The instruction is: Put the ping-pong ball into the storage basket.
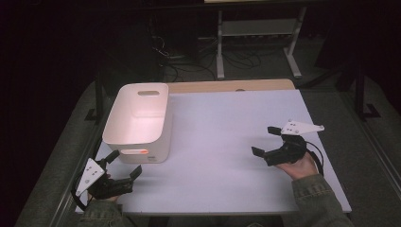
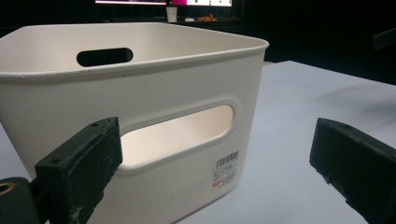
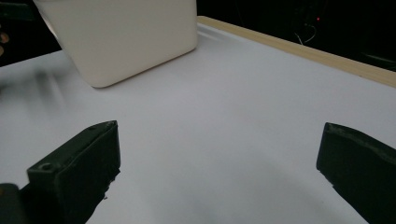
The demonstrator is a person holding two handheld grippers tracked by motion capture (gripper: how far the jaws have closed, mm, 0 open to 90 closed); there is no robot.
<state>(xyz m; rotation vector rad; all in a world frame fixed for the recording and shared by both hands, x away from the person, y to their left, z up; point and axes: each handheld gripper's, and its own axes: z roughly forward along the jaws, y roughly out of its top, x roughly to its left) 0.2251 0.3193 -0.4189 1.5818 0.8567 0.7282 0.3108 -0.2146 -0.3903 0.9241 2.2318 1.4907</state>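
Left gripper (image 1: 124, 164) lower left, jaws apart, just beside the bin (image 1: 137, 122) at left centre. Right gripper (image 1: 265, 140) spread wide, holding nothing, right of centre. Better aim for the handle slot (image 2: 175, 133), then close squarely.

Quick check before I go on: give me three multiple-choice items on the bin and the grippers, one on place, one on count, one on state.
1. Where does the white bin stand on the table?
A. at its left side
B. at its right edge
C. at its centre

2. How many handle slots does the bin show in the left gripper view?
A. none
B. two
C. four

3. How do the left gripper and right gripper stand?
A. both shut
B. both open
C. one shut on the bin

Answers:
1 A, it stands just ahead of the left gripper.
2 B, one in the near wall, one in the far wall.
3 B, each pair of jaws stands wide apart, holding nothing.
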